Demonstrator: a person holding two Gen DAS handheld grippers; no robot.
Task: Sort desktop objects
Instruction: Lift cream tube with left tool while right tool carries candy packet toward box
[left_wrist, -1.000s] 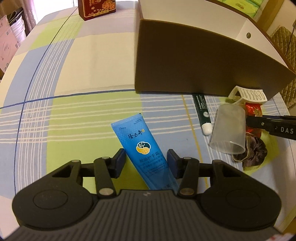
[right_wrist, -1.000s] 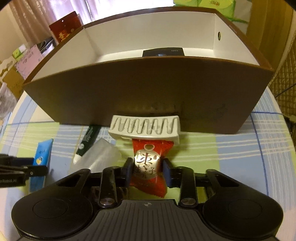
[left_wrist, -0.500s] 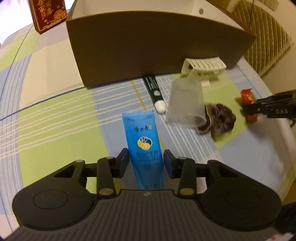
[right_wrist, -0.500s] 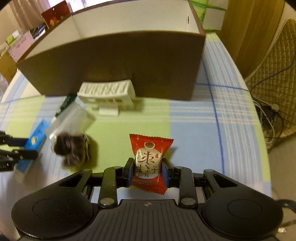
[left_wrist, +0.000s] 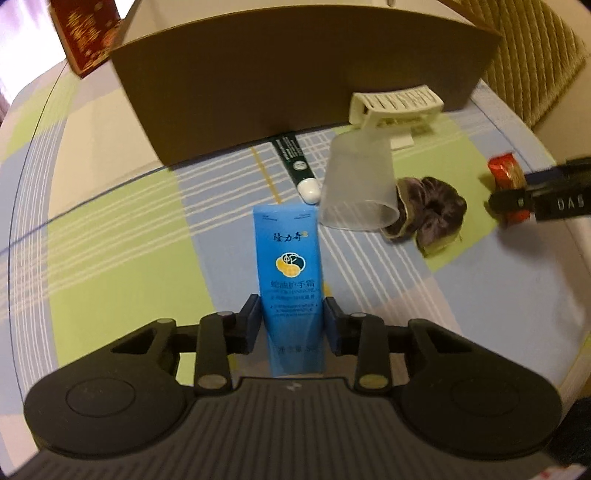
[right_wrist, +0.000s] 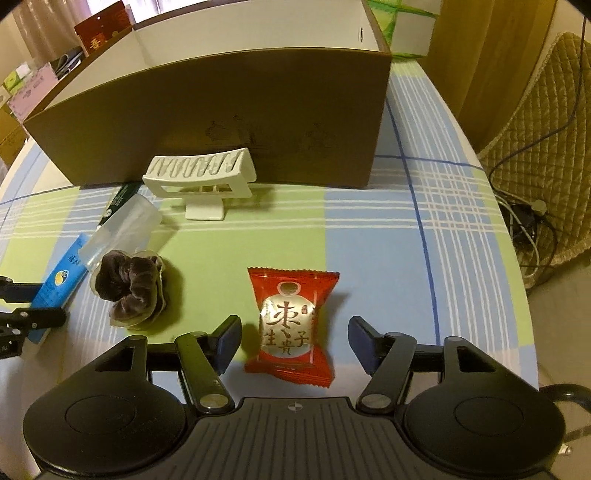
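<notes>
Currently left tongs (left_wrist: 291, 319) are clenching the blue hand-cream tube (left_wrist: 290, 280) near the brown box (left_wrist: 295, 74); right tongs (right_wrist: 293, 339), released, are straddling the red candy packet (right_wrist: 291, 325) on the desk (right_wrist: 443, 240), risking a snag when lifting

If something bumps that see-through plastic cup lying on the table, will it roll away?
Probably a little. The clear cup lies on its side, so its round wall can roll, likely curving because it tapers. It looks thin and empty, so a light push should move it. The dark scrunchie touching its rim may stop it on that side.
</notes>
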